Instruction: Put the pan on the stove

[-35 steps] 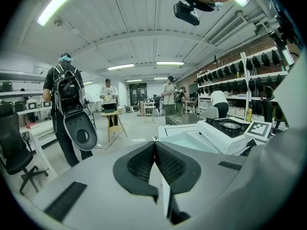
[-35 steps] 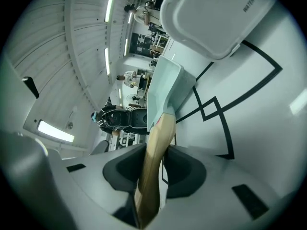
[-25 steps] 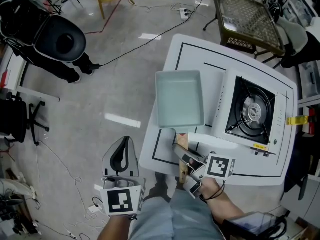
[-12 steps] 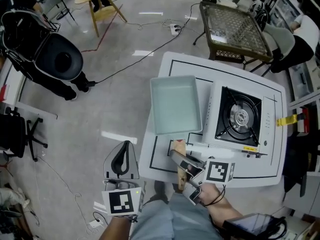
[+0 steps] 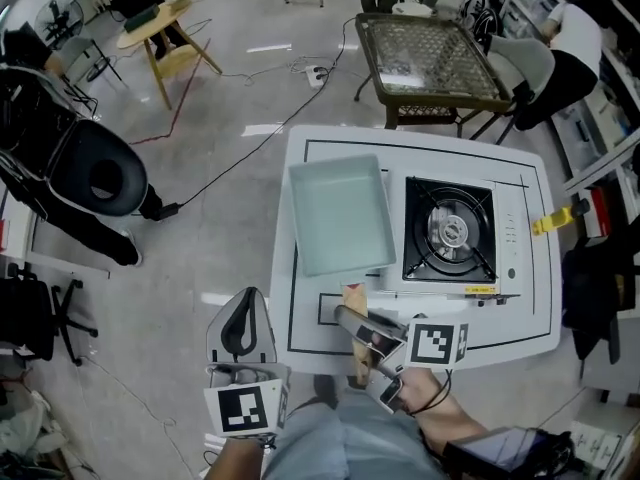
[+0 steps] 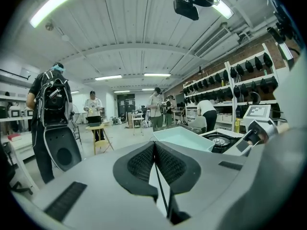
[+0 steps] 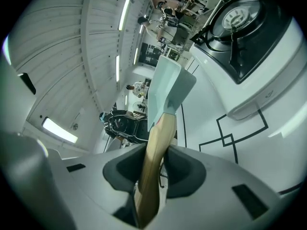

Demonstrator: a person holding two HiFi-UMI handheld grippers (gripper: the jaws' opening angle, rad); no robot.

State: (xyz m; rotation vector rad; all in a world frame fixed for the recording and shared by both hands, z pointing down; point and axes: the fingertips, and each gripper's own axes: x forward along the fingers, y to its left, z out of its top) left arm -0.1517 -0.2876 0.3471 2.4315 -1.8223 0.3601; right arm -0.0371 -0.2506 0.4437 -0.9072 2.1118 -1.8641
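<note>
Pale teal pan (image 5: 338,216), rectangular, shallow, smooth, over left part of white table (image 5: 520,313), just beside square black stove (image 5: 448,230), not on burner. Right gripper (image 5: 352,320) clamped on pan's rounded wooden handle (image 7: 154,166). Left gripper (image 5: 246,303) off table, ribbed black pads (image 6: 139,164) pressed together, empty.

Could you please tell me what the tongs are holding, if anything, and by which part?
The right tongs grip the pale blue rectangular pan by its wooden handle. The left tongs are closed and hold nothing.
</note>
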